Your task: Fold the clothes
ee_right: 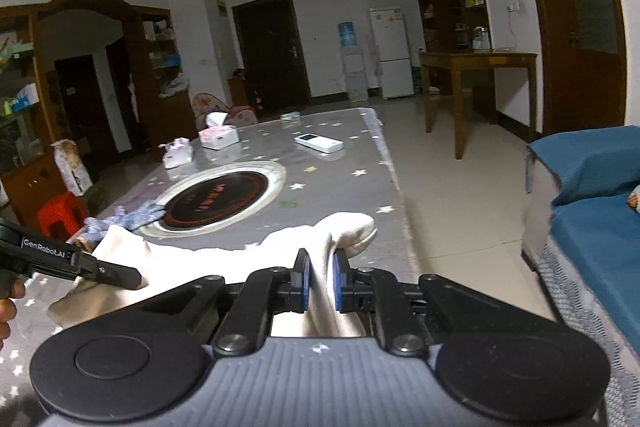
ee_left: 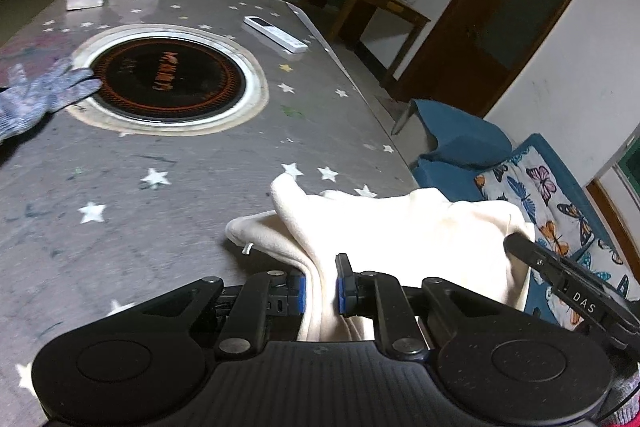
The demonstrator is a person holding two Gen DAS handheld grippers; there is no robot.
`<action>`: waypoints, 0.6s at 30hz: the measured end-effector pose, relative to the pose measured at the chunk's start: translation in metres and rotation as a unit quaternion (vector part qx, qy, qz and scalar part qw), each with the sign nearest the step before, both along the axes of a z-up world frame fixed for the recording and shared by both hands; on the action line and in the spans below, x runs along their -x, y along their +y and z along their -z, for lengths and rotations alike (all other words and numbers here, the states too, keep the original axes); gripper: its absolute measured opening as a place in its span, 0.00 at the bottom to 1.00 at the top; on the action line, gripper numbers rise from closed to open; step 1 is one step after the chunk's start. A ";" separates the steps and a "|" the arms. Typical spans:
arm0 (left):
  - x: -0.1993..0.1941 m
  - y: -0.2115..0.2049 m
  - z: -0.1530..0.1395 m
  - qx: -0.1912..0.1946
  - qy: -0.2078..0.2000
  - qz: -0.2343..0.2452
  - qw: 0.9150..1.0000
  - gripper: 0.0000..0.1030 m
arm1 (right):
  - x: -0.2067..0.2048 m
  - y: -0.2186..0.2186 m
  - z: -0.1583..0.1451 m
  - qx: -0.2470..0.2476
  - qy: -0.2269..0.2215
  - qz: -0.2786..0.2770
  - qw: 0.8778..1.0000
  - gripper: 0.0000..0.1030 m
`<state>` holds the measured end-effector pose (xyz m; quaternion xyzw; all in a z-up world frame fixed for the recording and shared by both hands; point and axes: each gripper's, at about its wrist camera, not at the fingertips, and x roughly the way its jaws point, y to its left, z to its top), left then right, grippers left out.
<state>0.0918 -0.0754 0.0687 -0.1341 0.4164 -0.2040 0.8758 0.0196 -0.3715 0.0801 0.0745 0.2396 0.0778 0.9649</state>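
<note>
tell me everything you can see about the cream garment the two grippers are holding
The cream garment looks like soft, thick fleece, plain, with a few faint stains. It is bunched and creased, not yet folded flat. The left gripper and the right gripper are each shut on a gathered fold of it, so it spans between them. Part of it appears to rest on the starred table near the edge; a rounded end points toward the round cooktop.
</note>
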 end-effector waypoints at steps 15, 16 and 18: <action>-0.020 -0.021 0.031 -0.034 0.036 0.008 0.999 0.16 | -0.030 -0.028 0.037 0.004 0.047 0.022 0.999 0.10; -0.021 -0.021 0.032 -0.038 0.038 0.007 0.999 0.18 | -0.032 -0.029 0.040 0.004 0.051 0.025 0.998 0.10; -0.022 -0.020 0.034 -0.045 0.041 0.005 0.998 0.20 | -0.037 -0.030 0.043 0.006 0.057 0.028 0.998 0.12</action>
